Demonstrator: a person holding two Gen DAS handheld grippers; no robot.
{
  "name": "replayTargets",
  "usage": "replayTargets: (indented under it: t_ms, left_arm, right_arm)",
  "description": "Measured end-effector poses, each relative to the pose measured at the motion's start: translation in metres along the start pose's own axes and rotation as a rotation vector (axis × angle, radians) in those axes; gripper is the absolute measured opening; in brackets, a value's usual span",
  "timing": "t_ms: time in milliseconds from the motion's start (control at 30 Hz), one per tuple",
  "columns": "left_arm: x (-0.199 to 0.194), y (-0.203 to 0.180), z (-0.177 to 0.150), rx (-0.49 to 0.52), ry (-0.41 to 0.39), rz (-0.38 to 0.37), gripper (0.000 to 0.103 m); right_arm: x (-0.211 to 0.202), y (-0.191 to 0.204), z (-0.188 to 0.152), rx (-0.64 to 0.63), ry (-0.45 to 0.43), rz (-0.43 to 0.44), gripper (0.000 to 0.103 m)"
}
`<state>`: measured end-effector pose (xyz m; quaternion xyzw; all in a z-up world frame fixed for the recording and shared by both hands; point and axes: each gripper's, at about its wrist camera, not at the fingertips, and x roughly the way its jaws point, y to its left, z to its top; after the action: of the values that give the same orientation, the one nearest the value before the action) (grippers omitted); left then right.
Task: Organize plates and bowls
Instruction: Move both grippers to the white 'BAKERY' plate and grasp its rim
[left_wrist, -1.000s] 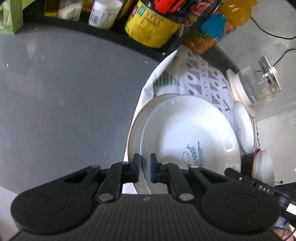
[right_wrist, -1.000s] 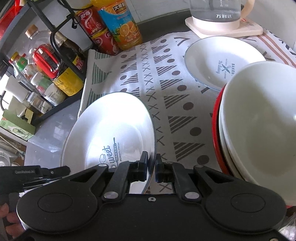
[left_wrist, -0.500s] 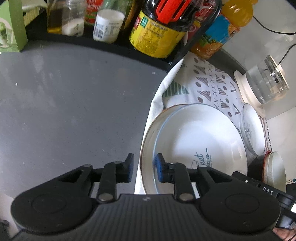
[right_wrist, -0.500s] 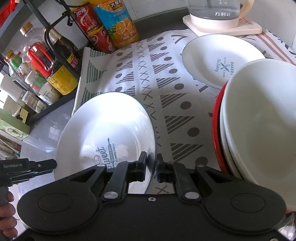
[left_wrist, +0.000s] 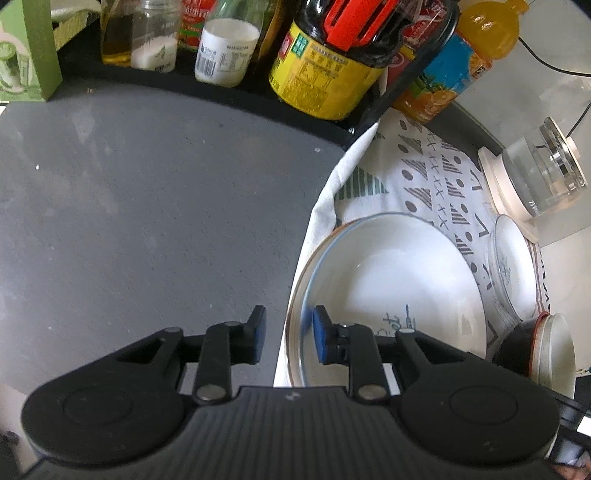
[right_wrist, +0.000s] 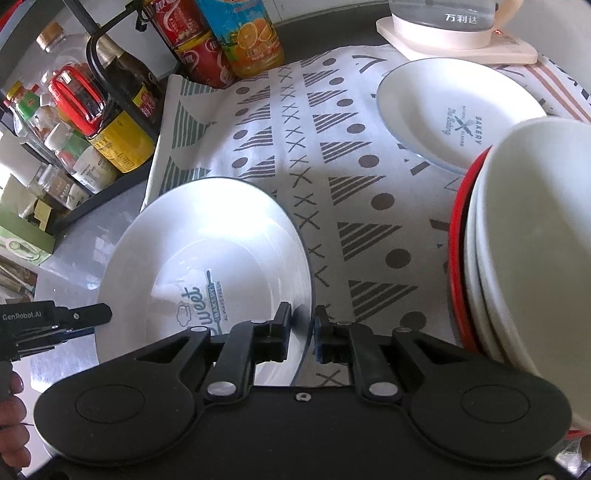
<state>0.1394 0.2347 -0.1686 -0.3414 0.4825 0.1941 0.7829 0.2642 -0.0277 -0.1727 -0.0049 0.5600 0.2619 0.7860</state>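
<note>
Right hand-held gripper (right_wrist: 299, 325): jaws opening, astride the near rim of the large plate (right_wrist: 207, 266), pads parted from it. Left hand-held gripper (left_wrist: 286, 328): jaws apart, flanking the opposite rim, not pressing it.

Large plate: on the patterned cloth (right_wrist: 332, 166), at the cloth's edge nearest the condiment rack (right_wrist: 92, 110). Likely glazed ceramic; stiff, fairly heavy, slick, breakable. Best held at the rim, pads either side of the lip.

Small plate (right_wrist: 454, 107): far side of the cloth. Stacked bowls (right_wrist: 524, 251): right of the large plate.

Both wrist views look steeply down, close — sharing the large plate (left_wrist: 388, 280).
</note>
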Motion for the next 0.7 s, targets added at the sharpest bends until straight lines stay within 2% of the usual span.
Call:
replayTargets:
  t_ms: [100, 167, 233, 333, 400, 700]
  left_arm:
    - [-0.008, -0.007, 0.007, 0.001, -0.009, -0.021, 0.025]
    - [-0.013, -0.016, 0.014, 0.011, -0.021, -0.027, 0.033]
    - [-0.016, -0.027, 0.021, 0.025, -0.038, -0.034, 0.046]
    - [-0.018, -0.048, 0.031, 0.048, -0.063, -0.065, 0.056]
    - [-0.016, -0.062, 0.037, 0.064, -0.066, -0.083, 0.057]
    - [0.013, -0.13, 0.053, 0.125, -0.041, -0.161, 0.061]
  right_arm:
    - [-0.011, 0.0, 0.006, -0.001, -0.005, 0.016, 0.019]
    - [-0.02, 0.001, 0.012, -0.005, -0.017, 0.026, 0.022]
    - [-0.029, 0.0, 0.018, 0.004, -0.031, 0.046, 0.026]
    - [-0.043, -0.003, 0.031, 0.009, -0.068, 0.063, 0.035]
    - [-0.051, -0.008, 0.041, 0.019, -0.097, 0.065, 0.046]
    - [-0.075, -0.054, 0.082, 0.079, -0.182, 0.018, 0.049]
